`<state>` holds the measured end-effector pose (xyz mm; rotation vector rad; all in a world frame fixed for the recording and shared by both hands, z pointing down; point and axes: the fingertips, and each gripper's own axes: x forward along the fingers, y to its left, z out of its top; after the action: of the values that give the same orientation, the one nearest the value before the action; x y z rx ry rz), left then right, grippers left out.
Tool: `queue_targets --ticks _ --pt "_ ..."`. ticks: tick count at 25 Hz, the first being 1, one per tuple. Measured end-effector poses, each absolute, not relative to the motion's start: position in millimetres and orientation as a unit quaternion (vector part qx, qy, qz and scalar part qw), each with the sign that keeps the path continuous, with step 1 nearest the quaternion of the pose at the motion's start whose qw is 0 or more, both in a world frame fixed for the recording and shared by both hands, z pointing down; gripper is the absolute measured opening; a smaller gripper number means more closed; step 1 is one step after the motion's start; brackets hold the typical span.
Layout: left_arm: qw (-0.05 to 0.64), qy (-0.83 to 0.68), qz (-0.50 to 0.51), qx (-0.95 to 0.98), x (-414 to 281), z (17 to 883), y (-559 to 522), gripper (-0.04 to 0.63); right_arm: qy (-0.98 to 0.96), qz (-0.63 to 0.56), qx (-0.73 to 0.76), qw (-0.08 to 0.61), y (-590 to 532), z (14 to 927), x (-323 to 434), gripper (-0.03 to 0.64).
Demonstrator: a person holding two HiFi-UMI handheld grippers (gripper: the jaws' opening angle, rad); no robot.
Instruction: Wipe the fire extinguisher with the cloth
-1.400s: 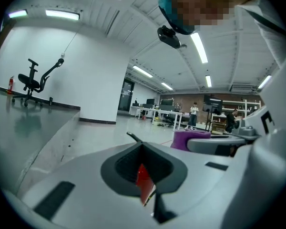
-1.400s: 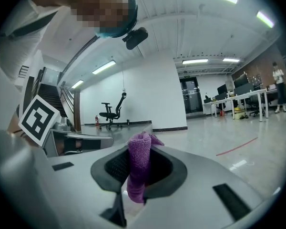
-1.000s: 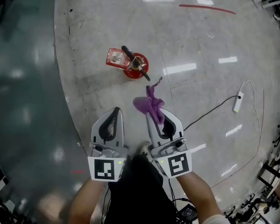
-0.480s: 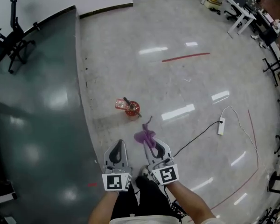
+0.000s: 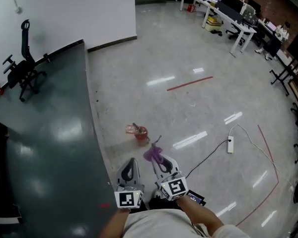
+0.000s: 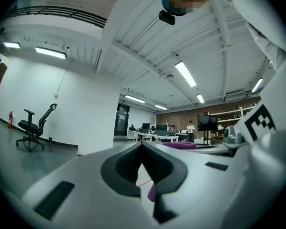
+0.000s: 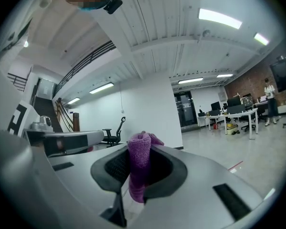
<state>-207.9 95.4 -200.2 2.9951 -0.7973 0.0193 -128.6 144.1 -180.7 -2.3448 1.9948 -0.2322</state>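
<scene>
A small red fire extinguisher (image 5: pixel 141 134) with a black hose stands on the grey floor, a red-and-white tag beside it. My right gripper (image 5: pixel 159 158) is held level just in front of it, shut on a purple cloth (image 5: pixel 151 153) that sticks out past the jaw tips. In the right gripper view the cloth (image 7: pixel 140 168) is pinched upright between the jaws. My left gripper (image 5: pixel 131 162) is beside it on the left, shut with nothing in it; its tips (image 6: pixel 142 146) meet in the left gripper view.
A dark green floor strip (image 5: pixel 44 133) runs along the left with an office chair (image 5: pixel 24 63) on it. A white power strip (image 5: pixel 230 145) with a black cable lies to the right. Red tape lines (image 5: pixel 189 83) mark the floor. Desks (image 5: pixel 223 14) stand far back.
The head view has pulled up and back, so extinguisher and grippers look smaller and more of the room shows. Both grippers now point level across the room. The cloth stays in the right gripper.
</scene>
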Motion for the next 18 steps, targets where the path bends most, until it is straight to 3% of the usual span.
queue_targets --ticks 18 --pt "0.012 -0.246 0.012 0.969 -219 -205 129 -0.002 0.657 -0.074 -0.750 0.021 187 -177 -141 0.069"
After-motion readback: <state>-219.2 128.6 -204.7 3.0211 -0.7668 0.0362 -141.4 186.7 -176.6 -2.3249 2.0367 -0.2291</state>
